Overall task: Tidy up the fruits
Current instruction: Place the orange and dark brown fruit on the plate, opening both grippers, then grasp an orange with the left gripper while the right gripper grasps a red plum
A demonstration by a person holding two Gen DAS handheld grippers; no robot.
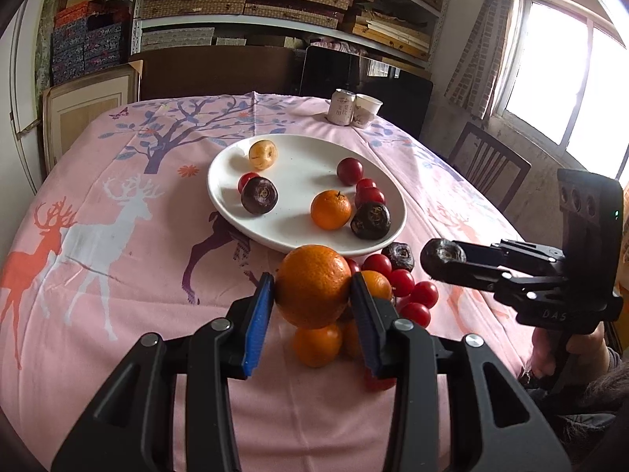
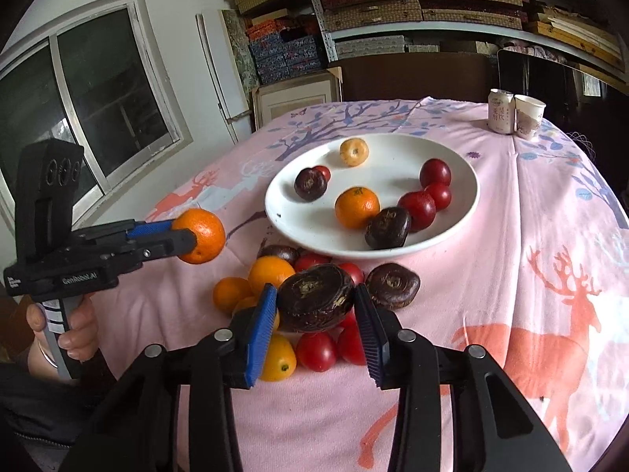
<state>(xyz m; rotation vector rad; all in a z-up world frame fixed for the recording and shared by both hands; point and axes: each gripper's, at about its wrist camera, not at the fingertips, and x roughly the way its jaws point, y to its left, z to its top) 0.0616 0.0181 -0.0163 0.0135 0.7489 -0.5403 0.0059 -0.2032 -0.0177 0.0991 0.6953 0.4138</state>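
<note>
Left hand-held gripper point(image 1: 311, 287) is clamped on an orange point(image 1: 312, 285), up in the air just in front of the white plate point(image 1: 232, 212). Right hand-held gripper point(image 2: 316, 306) is clamped on a dark brown fruit point(image 2: 316, 297), also in front of the plate. Some fruits already sit on the plate: an orange one, dark ones, red ones. A small pile point(image 2: 275, 314) of fruits waits on the pink surface point(image 1: 118, 314) beside the plate, so the job looks about half done.

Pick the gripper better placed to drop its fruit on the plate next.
Either could, but right looks marginally better: the right gripper holds a water chestnut facing the white plate. The left gripper, clamping an orange, faces it too.
</note>
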